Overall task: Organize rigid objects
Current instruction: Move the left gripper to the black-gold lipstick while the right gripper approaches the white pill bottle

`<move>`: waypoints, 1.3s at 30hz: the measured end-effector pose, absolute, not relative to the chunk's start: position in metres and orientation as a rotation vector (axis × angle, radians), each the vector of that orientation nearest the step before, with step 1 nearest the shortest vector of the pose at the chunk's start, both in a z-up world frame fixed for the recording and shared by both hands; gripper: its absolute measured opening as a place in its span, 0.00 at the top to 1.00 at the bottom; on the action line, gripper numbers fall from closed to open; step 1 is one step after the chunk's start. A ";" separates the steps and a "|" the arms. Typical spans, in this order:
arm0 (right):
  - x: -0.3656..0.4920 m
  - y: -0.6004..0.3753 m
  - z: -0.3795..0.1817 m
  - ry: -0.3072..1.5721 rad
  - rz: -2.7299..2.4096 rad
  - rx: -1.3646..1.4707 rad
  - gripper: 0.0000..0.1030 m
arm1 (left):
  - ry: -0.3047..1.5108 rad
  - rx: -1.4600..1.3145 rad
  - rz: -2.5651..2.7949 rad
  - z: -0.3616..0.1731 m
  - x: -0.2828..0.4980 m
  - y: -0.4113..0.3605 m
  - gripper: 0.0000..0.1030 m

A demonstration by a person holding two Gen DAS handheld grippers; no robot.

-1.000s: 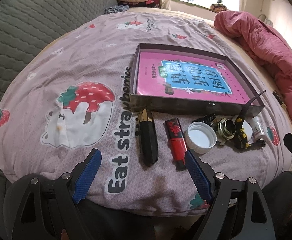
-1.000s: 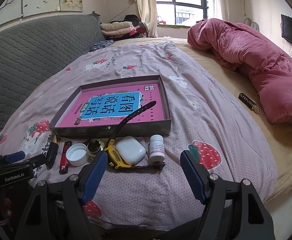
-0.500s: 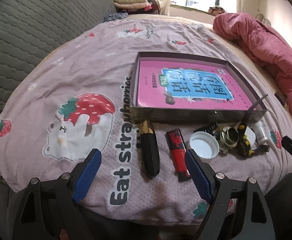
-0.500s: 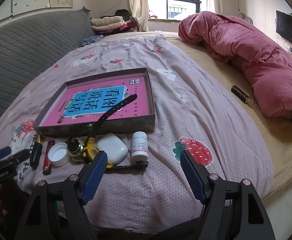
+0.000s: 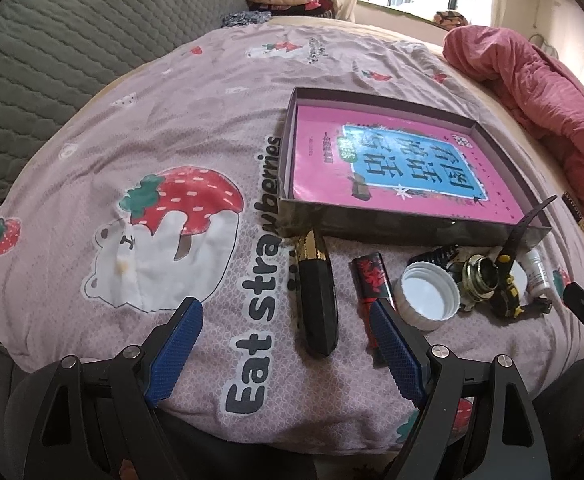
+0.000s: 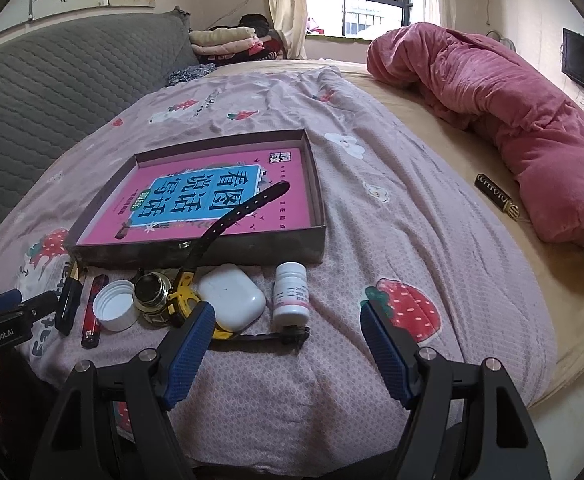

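Note:
A shallow grey box [image 5: 408,222] [image 6: 195,252] with a pink book inside lies on the bed. In a row in front of it lie a black and gold tube [image 5: 316,300] [image 6: 67,300], a red lighter [image 5: 372,284] [image 6: 93,312], a white cap [image 5: 428,296] [image 6: 115,310], a small metal jar [image 5: 480,276] [image 6: 151,290], a yellow watch [image 5: 506,280] [image 6: 195,264], a white earbud case [image 6: 231,296] and a white pill bottle [image 5: 538,270] [image 6: 289,292]. My left gripper [image 5: 287,332] is open near the tube and lighter. My right gripper [image 6: 287,340] is open just before the bottle.
The strawberry-print sheet [image 5: 151,160] covers the bed. A grey padded headboard [image 6: 51,92] stands at the left. A bunched pink quilt [image 6: 512,112] lies at the right, with a small dark bar [image 6: 496,196] beside it. Folded clothes [image 6: 227,38] sit at the far end.
Both grippers have moved a little closer to the row of objects and stayed open. Nothing on the bed has moved.

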State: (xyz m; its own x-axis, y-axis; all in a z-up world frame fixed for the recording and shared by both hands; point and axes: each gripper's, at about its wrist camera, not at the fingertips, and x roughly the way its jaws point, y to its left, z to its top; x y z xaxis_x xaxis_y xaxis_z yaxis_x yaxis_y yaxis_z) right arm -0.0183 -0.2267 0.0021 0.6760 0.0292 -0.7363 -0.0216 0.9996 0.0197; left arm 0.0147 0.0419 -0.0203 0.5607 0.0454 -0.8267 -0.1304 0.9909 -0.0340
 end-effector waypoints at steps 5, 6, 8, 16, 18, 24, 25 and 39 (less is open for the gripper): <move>-0.012 -0.226 -0.003 0.839 0.036 0.010 0.28 | 0.988 -0.112 0.110 -0.028 0.019 0.045 0.16; -0.011 -0.226 -0.004 0.843 0.035 0.010 0.28 | 0.992 -0.120 0.110 -0.029 0.020 0.047 0.16; -0.008 -0.227 -0.006 0.853 0.035 0.020 0.28 | 1.000 -0.133 0.115 -0.032 0.023 0.049 0.16; 0.002 -0.236 -0.011 0.863 0.013 0.040 0.28 | 1.020 -0.153 0.125 -0.040 0.029 0.055 0.16; 0.006 -0.239 -0.014 0.873 0.011 0.050 0.28 | 1.021 -0.157 0.127 -0.041 0.030 0.056 0.16; 0.011 -0.242 -0.019 0.889 0.028 0.070 0.28 | 1.019 -0.139 0.144 -0.044 0.036 0.056 0.16; 0.012 -0.242 -0.019 0.890 0.032 0.068 0.28 | 1.020 -0.140 0.141 -0.044 0.037 0.055 0.16; 0.020 -0.238 -0.023 0.903 0.027 0.006 0.28 | 1.038 -0.095 0.110 -0.050 0.048 0.038 0.22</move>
